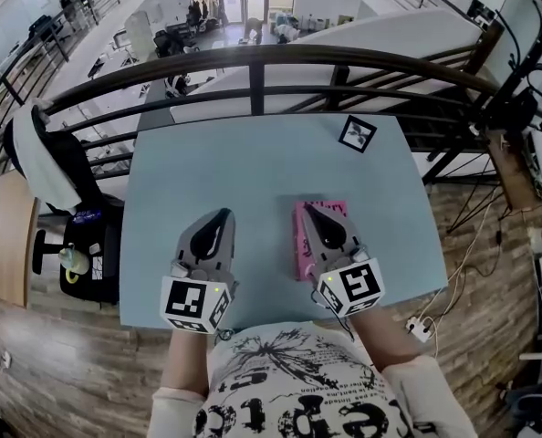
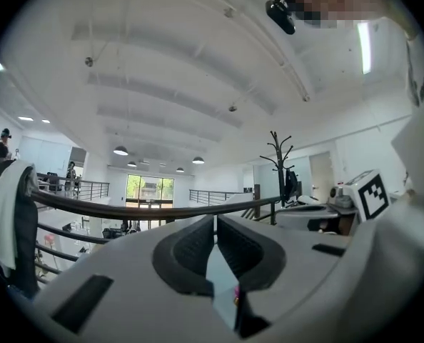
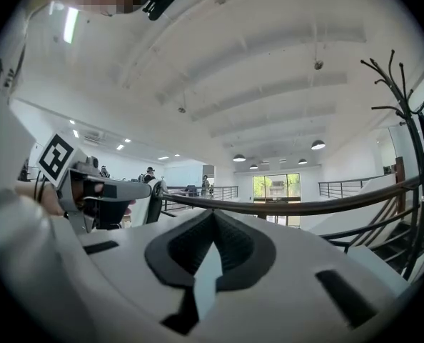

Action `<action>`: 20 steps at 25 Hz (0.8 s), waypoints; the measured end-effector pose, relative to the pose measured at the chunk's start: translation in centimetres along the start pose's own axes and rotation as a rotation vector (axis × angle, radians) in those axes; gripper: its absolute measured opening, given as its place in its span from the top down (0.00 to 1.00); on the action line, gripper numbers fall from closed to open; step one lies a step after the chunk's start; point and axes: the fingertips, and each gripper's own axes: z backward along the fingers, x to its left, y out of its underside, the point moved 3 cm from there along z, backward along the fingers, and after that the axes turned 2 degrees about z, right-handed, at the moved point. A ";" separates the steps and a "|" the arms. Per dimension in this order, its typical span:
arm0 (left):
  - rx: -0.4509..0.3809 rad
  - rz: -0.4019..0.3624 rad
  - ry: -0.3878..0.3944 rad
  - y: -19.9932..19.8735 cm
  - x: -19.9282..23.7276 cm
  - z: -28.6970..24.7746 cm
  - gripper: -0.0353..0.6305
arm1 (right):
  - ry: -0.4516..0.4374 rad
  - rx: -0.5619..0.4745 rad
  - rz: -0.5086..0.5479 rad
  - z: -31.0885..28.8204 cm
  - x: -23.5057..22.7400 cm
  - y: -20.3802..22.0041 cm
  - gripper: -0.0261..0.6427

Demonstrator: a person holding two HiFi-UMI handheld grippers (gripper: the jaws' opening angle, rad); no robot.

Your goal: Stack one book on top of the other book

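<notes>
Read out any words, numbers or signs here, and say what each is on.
No text reads cleanly.
On the shirt: large black letters, cut off at the frame edge, unreadable.
On the pink book: cover print too small, partly behind the right gripper.
On the card on the table: black-and-white square marker, no letters.
On the left gripper and right gripper: square markers, no letters.

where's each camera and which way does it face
Head view: on the person's head, steeply down at the table, pink book, left gripper, right gripper; shirt shows.
Left gripper view: on that gripper, level over its shut fingers toward the railing; right gripper's cube at right.
Right gripper view: on that gripper, level over shut fingers; left gripper at left.
Shared: both gripper views show the railing and coat stand.
</notes>
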 end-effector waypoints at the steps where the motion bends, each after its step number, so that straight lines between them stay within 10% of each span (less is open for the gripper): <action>1: -0.001 -0.008 0.005 0.2 0.0 0.0 0.92 | -0.007 0.008 -0.005 -0.1 0.1 0.2 0.97; 20: 0.007 -0.007 0.057 1.9 0.2 0.4 0.92 | 0.022 0.040 0.023 -0.3 1.5 1.6 0.97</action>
